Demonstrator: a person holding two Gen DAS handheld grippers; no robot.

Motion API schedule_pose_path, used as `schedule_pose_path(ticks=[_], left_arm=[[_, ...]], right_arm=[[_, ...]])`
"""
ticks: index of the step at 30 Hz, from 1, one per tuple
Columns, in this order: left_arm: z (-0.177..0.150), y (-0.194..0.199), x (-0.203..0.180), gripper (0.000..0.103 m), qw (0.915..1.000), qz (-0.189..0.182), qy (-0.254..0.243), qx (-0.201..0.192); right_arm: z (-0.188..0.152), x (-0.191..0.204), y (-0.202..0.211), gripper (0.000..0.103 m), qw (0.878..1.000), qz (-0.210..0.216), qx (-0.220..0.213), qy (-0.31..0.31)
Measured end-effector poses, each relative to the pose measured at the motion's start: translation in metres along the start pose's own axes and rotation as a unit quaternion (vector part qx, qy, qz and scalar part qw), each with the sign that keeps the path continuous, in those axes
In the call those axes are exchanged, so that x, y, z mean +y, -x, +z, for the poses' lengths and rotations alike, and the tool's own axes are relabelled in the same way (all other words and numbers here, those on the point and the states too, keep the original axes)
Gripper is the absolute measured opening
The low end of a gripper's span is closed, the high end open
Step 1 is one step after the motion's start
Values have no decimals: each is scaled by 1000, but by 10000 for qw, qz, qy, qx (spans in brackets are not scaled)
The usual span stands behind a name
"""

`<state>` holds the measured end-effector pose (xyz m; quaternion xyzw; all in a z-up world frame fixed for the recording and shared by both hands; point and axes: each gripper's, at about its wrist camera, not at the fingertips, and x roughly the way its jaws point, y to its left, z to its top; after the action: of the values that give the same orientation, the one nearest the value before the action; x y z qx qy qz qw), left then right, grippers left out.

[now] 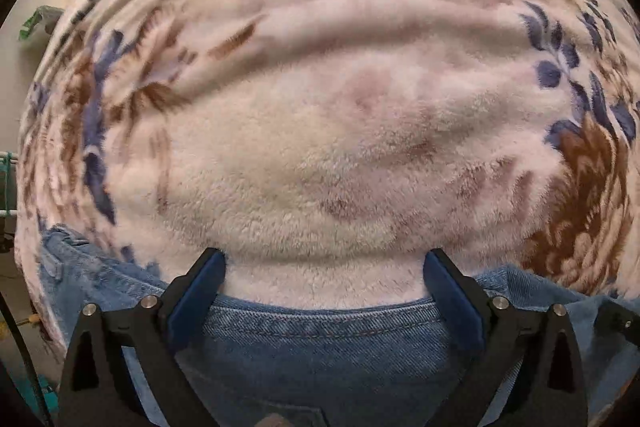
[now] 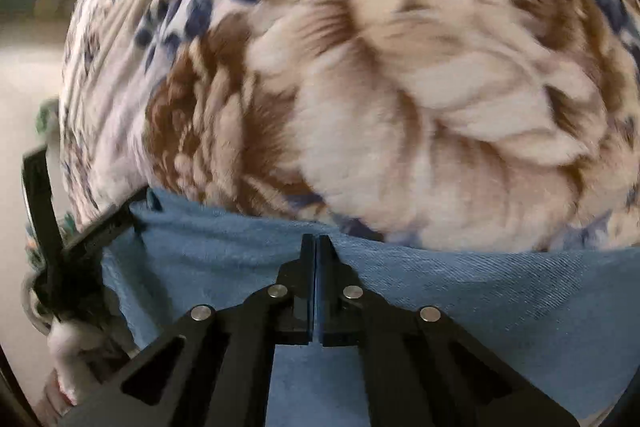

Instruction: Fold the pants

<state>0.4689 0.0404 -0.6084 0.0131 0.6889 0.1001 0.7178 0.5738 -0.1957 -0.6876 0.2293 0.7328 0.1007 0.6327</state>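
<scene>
Blue denim pants (image 1: 320,343) lie on a fluffy floral blanket (image 1: 320,131). In the left wrist view my left gripper (image 1: 325,267) is open, its blue-padded fingers (image 1: 200,291) wide apart, straddling the stitched edge of the denim. In the right wrist view the pants (image 2: 480,291) fill the lower part. My right gripper (image 2: 316,247) has its jaws pressed together over the denim edge; whether cloth is pinched between them does not show. The left gripper's black frame (image 2: 80,239) shows at the left of that view.
The white, brown and blue blanket (image 2: 400,87) covers the whole surface ahead. A pale floor (image 2: 24,83) lies beyond the blanket's left edge. A green object (image 1: 36,23) lies on the floor at far left.
</scene>
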Motion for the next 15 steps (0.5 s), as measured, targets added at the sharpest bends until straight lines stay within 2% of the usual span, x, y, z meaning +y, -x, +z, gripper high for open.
schedule_pose_path(ticks=[2, 3, 4, 5, 6, 7, 9, 11, 14, 15], left_arm=[[-4, 18, -6, 102, 9999, 21, 51, -83], [-8, 32, -9, 102, 9998, -21, 112, -166], [-11, 43, -11, 102, 9996, -56, 142, -245], [-15, 53, -15, 102, 9993, -87, 137, -325], [-23, 68, -24, 102, 9989, -123, 79, -435], [-30, 78, -31, 102, 9987, -148, 26, -494], [-46, 94, -51, 102, 9983, -210, -107, -529], [-67, 108, -72, 102, 9979, -330, -264, -487], [-98, 112, -110, 102, 9969, -409, -582, -333], [-106, 110, -124, 102, 9964, -425, -685, -268]], right_arm=[[-7, -2, 9, 8, 9999, 115, -96, -22], [-15, -5, 19, 18, 9996, 222, -197, -35], [-22, -10, 27, 38, 9990, 303, -302, -89], [-36, -22, 42, 50, 9974, 446, -506, -263], [-46, -31, 51, 74, 9955, 576, -639, -408], [-58, -45, 61, 82, 9926, 697, -788, -606], [-89, -87, 85, 82, 9828, 839, -1147, -1177], [-119, -127, 105, 83, 9706, 808, -1489, -1712], [-170, -213, 149, 83, 9408, 495, -2017, -2677], [-188, -250, 167, 83, 9256, 338, -2194, -3065]])
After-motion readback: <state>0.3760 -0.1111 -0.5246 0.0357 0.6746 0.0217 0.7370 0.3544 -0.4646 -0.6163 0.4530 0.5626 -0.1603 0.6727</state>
